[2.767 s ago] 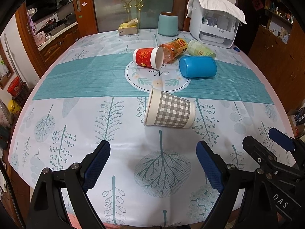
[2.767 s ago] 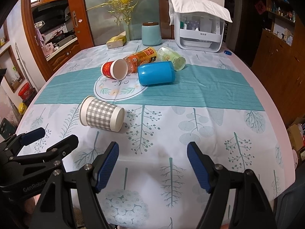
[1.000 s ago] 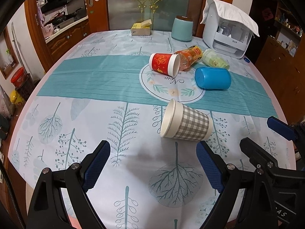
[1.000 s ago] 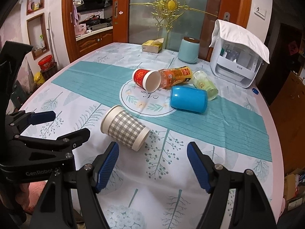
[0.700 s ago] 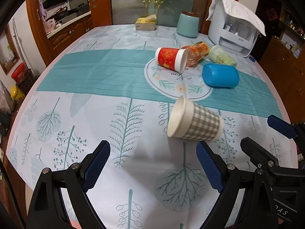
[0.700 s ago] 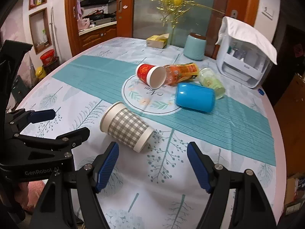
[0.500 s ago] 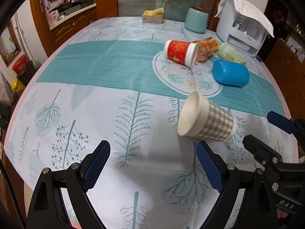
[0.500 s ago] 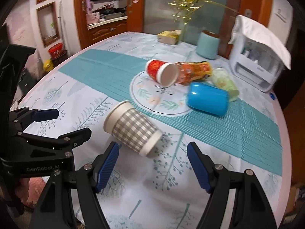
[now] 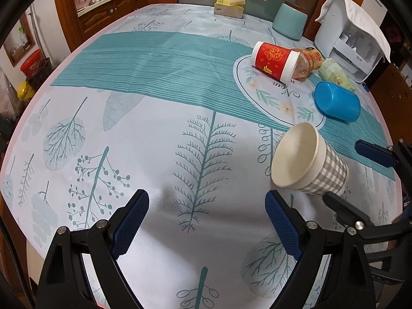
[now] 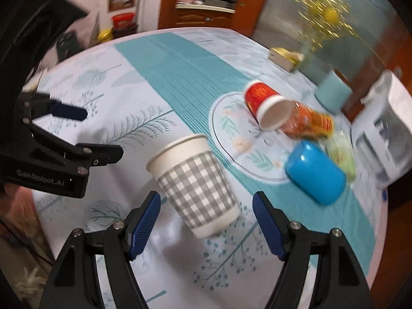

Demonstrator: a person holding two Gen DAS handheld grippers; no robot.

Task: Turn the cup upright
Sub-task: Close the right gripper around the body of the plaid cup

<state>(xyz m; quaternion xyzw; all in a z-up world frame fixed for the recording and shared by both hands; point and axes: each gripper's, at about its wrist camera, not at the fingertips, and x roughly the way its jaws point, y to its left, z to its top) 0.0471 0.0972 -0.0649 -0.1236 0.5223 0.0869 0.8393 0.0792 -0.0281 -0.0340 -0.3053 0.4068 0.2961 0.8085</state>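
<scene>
The grey-and-white checked paper cup lies on its side on the bench, which is covered by a pale cloth printed with teal leaves and a wide teal band. Its open mouth faces the left gripper's camera, and its closed base points toward the right gripper.

The right gripper has its blue-padded fingers spread wide, one on either side of the cup's base end; neither pad touches the cup. That view is blurred.

The left gripper is also spread apart with nothing between its pads. It hovers over bare cloth, and the cup lies just beyond its right finger.

Farther across the bench, a red paper cup with a white rim lies on its side on a round printed medallion. An orange plastic bottle rests against it. A pale green bottle and a blue plastic cup lie nearby, both tipped over. At the far edge stand a light teal canister, a yellow box and a white appliance draped with a cloth.
</scene>
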